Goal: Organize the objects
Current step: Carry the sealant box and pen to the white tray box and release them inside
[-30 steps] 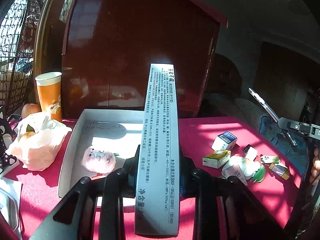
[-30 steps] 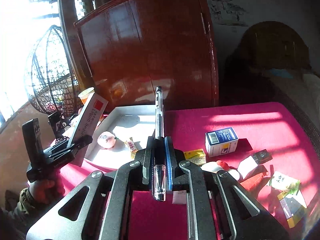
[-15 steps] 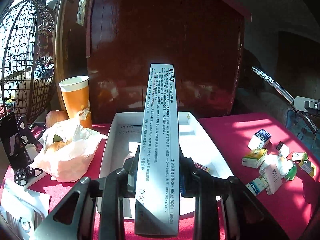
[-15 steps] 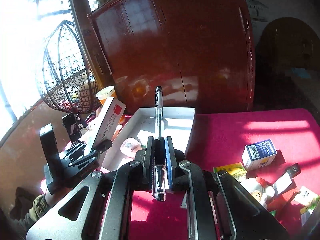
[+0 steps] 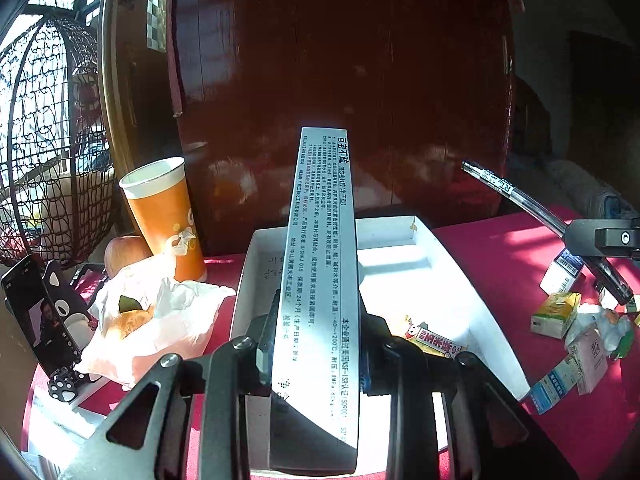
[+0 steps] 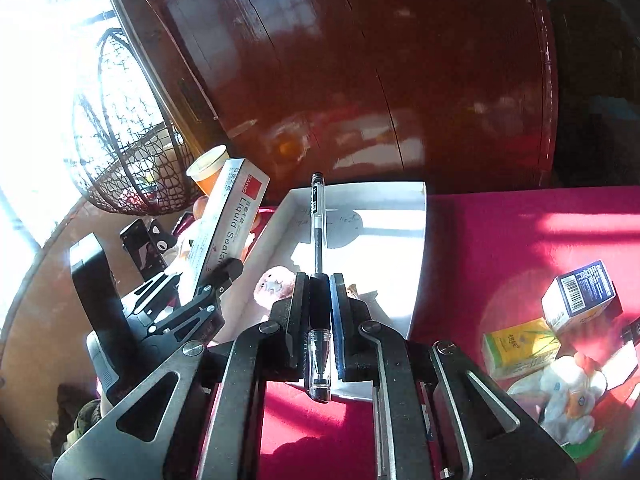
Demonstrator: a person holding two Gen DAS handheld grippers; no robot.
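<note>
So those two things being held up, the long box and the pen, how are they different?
The sealant box is a broad, flat, opaque carton covered in print; the pen is thin, round and partly see-through. The box fills the left gripper with jaws spread wide, while the pen sits in the right gripper with jaws almost together. Both point forward over the white tray, clamped near one end.

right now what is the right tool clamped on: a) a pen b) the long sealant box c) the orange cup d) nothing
a: the right tool is shut on the pen, which points out over the white tray; the long sealant box is in the left tool.
</note>
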